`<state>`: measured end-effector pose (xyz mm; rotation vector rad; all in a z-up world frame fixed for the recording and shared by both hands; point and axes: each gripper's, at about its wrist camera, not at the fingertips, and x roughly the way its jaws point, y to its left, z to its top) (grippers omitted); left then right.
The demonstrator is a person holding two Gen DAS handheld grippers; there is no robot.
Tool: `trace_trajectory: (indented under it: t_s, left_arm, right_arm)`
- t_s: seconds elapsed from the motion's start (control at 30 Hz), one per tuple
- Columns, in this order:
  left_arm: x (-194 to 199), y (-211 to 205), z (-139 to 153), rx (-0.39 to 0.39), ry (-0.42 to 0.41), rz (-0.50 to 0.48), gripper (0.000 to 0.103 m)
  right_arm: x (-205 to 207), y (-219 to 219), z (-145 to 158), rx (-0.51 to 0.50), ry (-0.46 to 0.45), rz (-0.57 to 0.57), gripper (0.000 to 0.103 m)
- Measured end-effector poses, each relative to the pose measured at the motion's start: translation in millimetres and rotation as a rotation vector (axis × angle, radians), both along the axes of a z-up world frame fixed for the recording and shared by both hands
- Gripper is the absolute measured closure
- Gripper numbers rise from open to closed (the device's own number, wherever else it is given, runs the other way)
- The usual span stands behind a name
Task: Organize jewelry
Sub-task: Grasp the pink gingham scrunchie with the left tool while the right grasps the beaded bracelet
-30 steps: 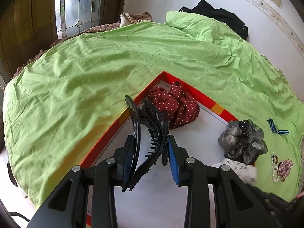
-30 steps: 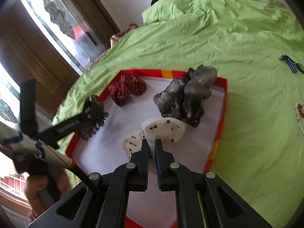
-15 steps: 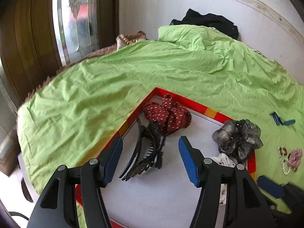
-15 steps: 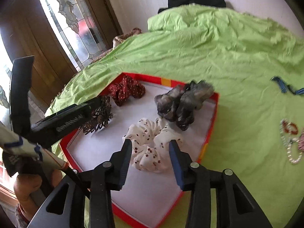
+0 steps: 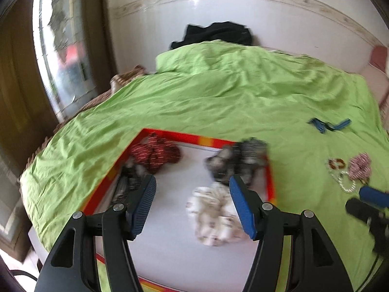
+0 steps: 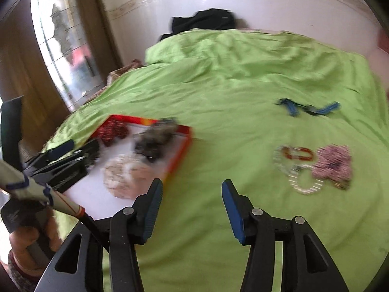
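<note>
A red-rimmed white tray [image 5: 184,136] [image 6: 182,143] lies on the green bedspread. In it are a red dotted scrunchie [image 5: 155,154], a grey scrunchie [image 5: 238,160] [image 6: 155,140], a white dotted scrunchie [image 5: 214,214] [image 6: 124,175] and a black hair claw [image 5: 127,182]. My left gripper [image 5: 192,206] is open and empty above the tray. My right gripper [image 6: 192,209] is open and empty over the bedspread right of the tray. A pearl necklace [image 6: 299,180], a red bracelet [image 6: 296,153], a pink scrunchie [image 6: 333,165] and a blue clip [image 6: 306,108] lie on the bedspread.
The green bedspread [image 5: 218,92] covers the bed. Dark clothing [image 5: 214,32] lies at its far end by the white wall. A glass door [image 5: 63,48] stands at the left. The left gripper also shows in the right wrist view [image 6: 60,160].
Both grippers opened, releasing the black hair claw and the white scrunchie into the tray. Both then pulled back and swung right; the right one now hangs over the bedspread near the loose jewelry.
</note>
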<state>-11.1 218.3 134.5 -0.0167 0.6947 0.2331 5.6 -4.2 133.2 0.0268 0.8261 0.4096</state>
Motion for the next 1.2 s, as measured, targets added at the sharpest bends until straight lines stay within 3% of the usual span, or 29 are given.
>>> trace_trajectory:
  t_s: [0.23,0.4,0.57,0.7,0.8,0.83,0.87,1.07,1.2]
  left_arm:
    - [-21,-75,-1,-0.143,-0.016,-0.240,0.040]
    - [-21,-133,-20,-0.086,0.021,-0.388,0.040]
    - [-8,-162,-43,-0.047,0.075,-0.450,0.040]
    - [5,-160,-56,-0.039,0.111,-0.432,0.040]
    - [14,-156,-65,-0.063,0.144,-0.413,0.040]
    - [17,-155,-67,-0.069,0.154,-0.409,0.040]
    - [19,-155,-69,-0.069,0.161,-0.407,0.040]
    - [16,-157,-67,-0.029,0.134,-0.404,0.040]
    - [15,-151,-64,-0.046,0.130,-0.387,0.040]
  right_arm:
    - [7,-116,-7,-0.058,0.000,-0.227,0.048]
    - [33,-192,-20,-0.064,0.022,-0.397,0.048]
    - [85,-233,-35,0.071,0.083,-0.470,0.048]
    - [118,-240,-52,0.184,0.134,-0.453,0.046]
    - [142,-233,-75,0.171,0.188,-0.440,0.044]
    - [143,-232,-80,0.173,0.204,-0.436,0.060]
    - [144,-229,-89,0.222,0.240,-0.403,0.087]
    - [98,-188,-95,0.344,0.316,-0.130,0.088]
    - [46,-161,-91,0.329,0.348,0.012,0.082]
